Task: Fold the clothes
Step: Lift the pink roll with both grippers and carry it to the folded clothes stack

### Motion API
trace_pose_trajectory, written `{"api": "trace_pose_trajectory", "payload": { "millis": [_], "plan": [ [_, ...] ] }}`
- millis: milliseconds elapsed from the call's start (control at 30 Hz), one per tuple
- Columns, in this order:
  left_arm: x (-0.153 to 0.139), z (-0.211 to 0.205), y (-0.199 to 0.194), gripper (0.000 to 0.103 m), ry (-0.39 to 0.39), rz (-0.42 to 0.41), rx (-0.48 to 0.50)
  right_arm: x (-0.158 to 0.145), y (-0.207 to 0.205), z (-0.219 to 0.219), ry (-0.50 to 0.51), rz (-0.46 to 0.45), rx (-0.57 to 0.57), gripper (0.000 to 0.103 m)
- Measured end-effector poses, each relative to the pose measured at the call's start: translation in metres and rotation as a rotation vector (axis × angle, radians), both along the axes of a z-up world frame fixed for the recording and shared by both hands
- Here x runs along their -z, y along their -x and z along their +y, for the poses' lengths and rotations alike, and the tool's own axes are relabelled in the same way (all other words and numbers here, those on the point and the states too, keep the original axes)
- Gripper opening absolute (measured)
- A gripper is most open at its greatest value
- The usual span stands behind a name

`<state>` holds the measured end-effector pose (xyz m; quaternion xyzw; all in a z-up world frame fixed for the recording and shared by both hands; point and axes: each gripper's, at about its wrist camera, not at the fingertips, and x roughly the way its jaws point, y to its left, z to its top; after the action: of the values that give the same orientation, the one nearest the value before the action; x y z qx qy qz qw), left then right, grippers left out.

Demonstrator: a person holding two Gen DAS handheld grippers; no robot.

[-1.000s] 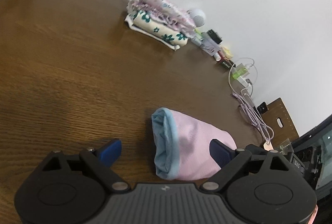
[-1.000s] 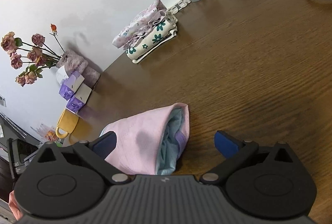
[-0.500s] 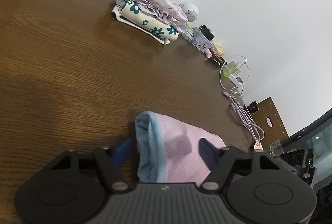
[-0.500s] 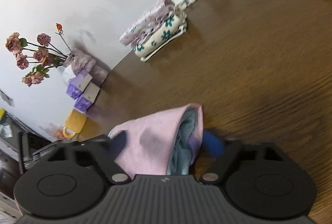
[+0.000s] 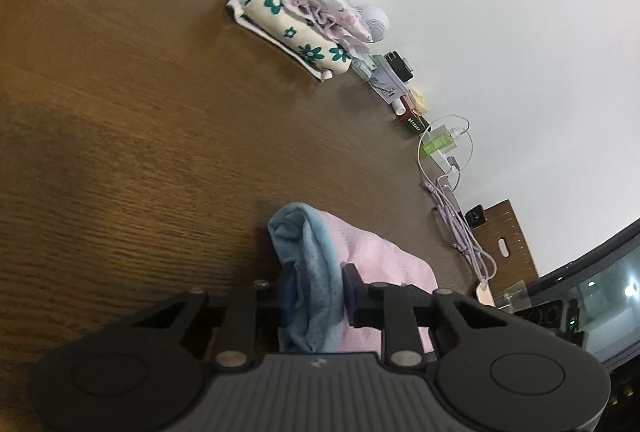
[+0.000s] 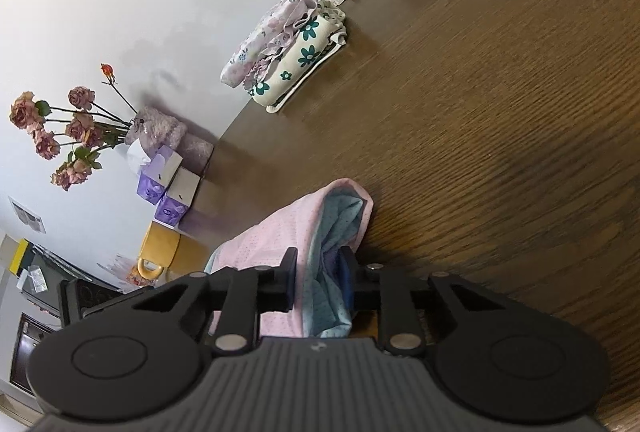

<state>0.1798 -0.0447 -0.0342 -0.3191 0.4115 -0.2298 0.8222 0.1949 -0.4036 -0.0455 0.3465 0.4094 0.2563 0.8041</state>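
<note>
— Both grippers are clamped now. Left gripper point(image 5: 316, 290) has just been closing and pinches the blue-lined edge of the pink garment point(image 5: 384, 264); right gripper point(image 6: 318, 278) has just been closing too, and grips the same garment point(image 6: 276, 232) at its other end.

— Where does the cloth lie?

— Right at my fingertips, bunched on the worktop point(image 5: 132, 136), with its pink body trailing off to the inner side of each gripper. I hold it at two ends so that, I judge, it can be lifted and spread before a fold.

— And the pile further off?

— Straight ahead of both grippers, well apart from the garment, a stack of folded floral clothes point(image 5: 296, 20) sits against the wall. That is probably where finished pieces go, which keeps the near worktop free for folding.
</note>
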Motion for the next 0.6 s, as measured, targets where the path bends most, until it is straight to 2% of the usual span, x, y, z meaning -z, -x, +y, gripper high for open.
{"api": "trace_pose_trajectory", "payload": {
  "millis": [233, 600],
  "plan": [
    [-0.007, -0.006, 0.002, 0.016, -0.024, -0.050, 0.003, -0.013, -0.002, 0.003, 0.018, -0.029, 0.028, 0.013],
    [-0.047, 0.001, 0.001, 0.013, -0.042, -0.162, -0.018, -0.055, -0.010, 0.017, 0.069, -0.136, 0.024, 0.012]
  ]
}}
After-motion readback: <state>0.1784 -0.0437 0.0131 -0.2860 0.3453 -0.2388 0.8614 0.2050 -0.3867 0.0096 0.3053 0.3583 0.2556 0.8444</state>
